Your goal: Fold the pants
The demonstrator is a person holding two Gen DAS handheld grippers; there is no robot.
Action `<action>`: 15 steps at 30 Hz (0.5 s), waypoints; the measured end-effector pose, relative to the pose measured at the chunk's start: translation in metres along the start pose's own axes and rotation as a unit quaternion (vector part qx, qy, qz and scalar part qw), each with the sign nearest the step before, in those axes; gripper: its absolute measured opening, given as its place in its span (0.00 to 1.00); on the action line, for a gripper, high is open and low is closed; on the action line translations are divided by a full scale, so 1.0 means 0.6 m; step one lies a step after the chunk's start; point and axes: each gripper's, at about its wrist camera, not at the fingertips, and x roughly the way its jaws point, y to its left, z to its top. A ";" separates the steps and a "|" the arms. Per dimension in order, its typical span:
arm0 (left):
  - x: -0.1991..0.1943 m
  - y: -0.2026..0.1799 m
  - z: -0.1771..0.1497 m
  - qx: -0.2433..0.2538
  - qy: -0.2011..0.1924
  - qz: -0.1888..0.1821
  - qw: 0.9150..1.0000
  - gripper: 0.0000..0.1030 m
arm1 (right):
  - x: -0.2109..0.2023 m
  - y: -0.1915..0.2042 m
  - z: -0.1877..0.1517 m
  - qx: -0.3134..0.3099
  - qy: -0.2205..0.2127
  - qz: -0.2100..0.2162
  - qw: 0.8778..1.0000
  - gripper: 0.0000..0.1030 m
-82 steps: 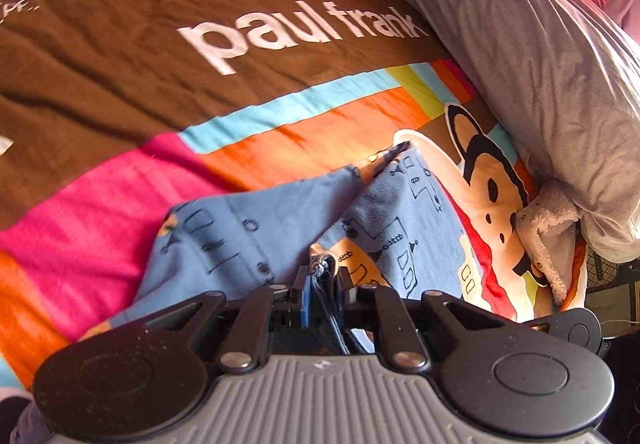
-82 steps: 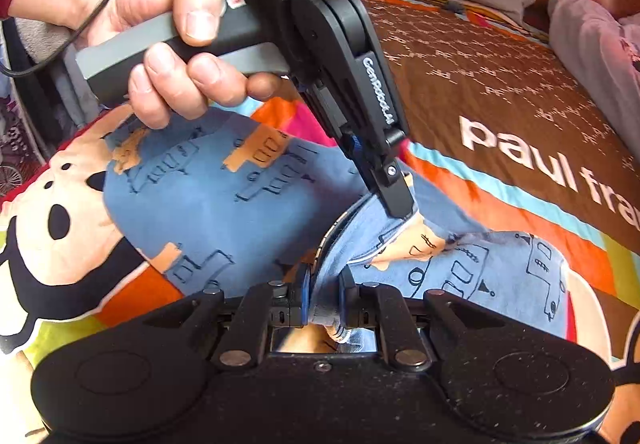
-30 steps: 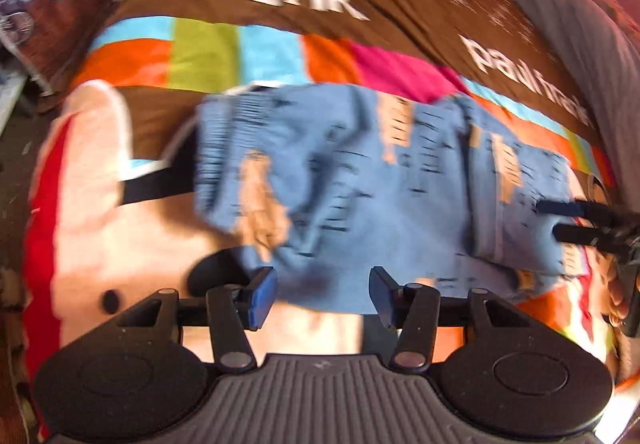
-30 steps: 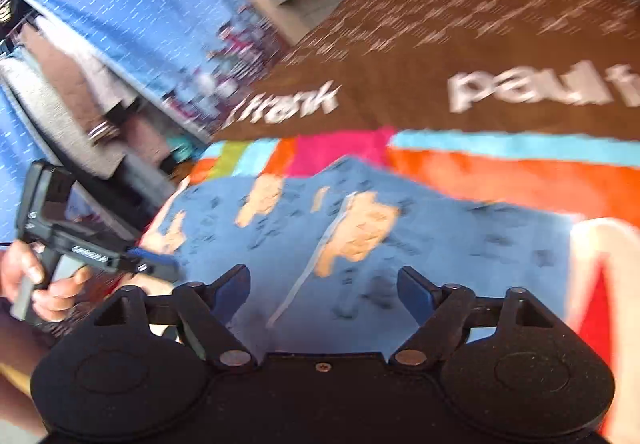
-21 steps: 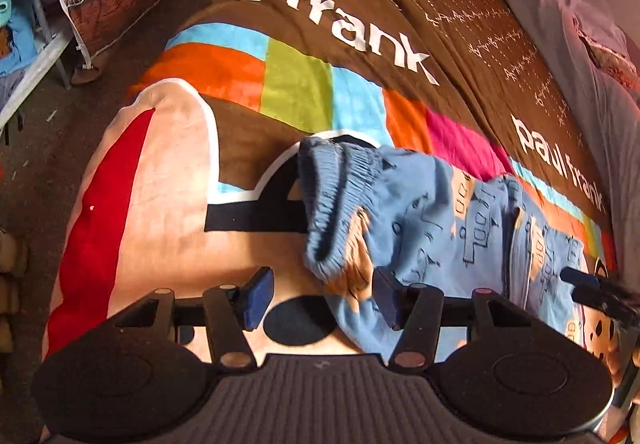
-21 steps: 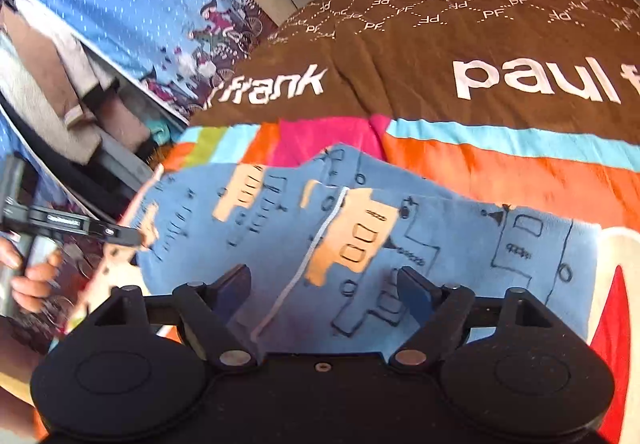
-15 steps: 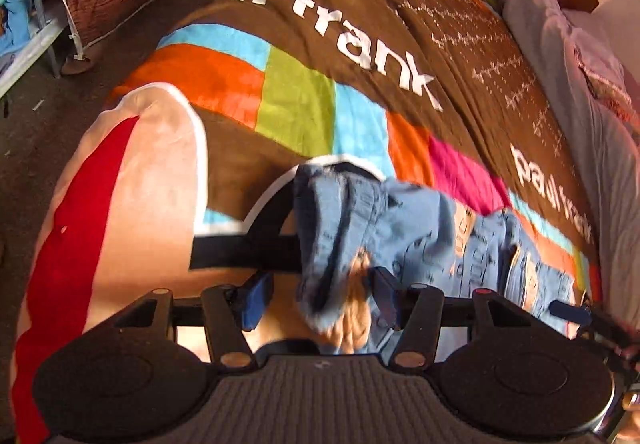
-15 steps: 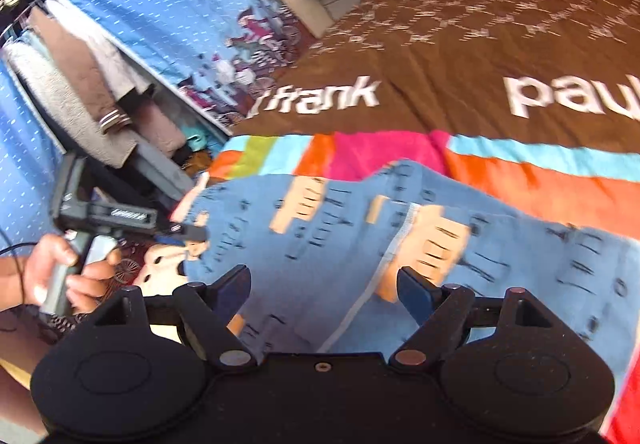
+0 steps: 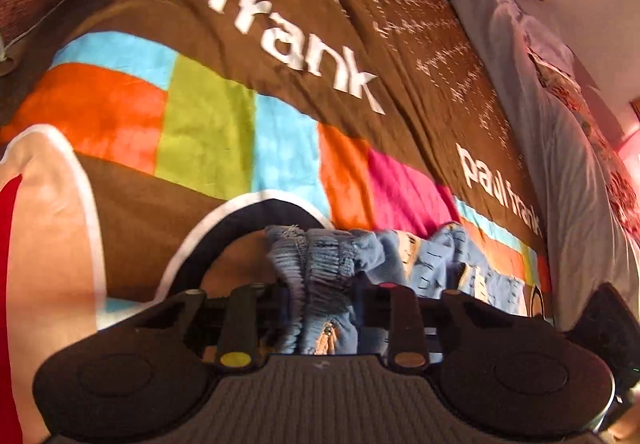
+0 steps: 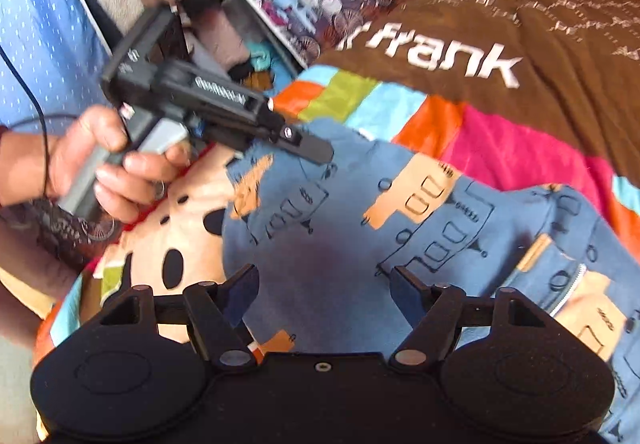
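The blue children's pants (image 10: 360, 244), printed with orange patches and black line drawings, lie spread on the striped "paul frank" bedspread (image 9: 208, 132) at the near edge of the bed. Their gathered elastic waistband (image 9: 316, 264) is bunched between the fingers of the left tongs (image 9: 324, 308), which sit narrowed around the ruffled fabric; whether they pinch it firmly cannot be told. The right tongs (image 10: 324, 288) stand wide apart just above the pants' flat blue middle, holding nothing. A grey quilt (image 9: 560, 164) lies along the bed's far right.
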 end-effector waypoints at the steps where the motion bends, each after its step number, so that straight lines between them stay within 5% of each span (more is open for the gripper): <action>1: -0.005 -0.007 -0.002 0.007 -0.002 -0.001 1.000 0.28 | 0.012 0.001 -0.004 -0.007 0.015 -0.004 1.000 0.73; 8: -0.047 -0.025 -0.014 0.032 -0.035 0.047 0.998 0.27 | -0.011 0.011 -0.002 -0.017 -0.017 -0.009 1.000 0.74; 11: -0.047 -0.024 -0.018 0.029 -0.036 0.121 0.992 0.24 | -0.008 0.008 -0.004 -0.013 -0.009 -0.019 1.000 0.74; 15: -0.041 -0.020 -0.025 0.019 -0.033 0.136 0.990 0.25 | 0.003 0.009 -0.016 -0.028 0.002 -0.027 0.999 0.74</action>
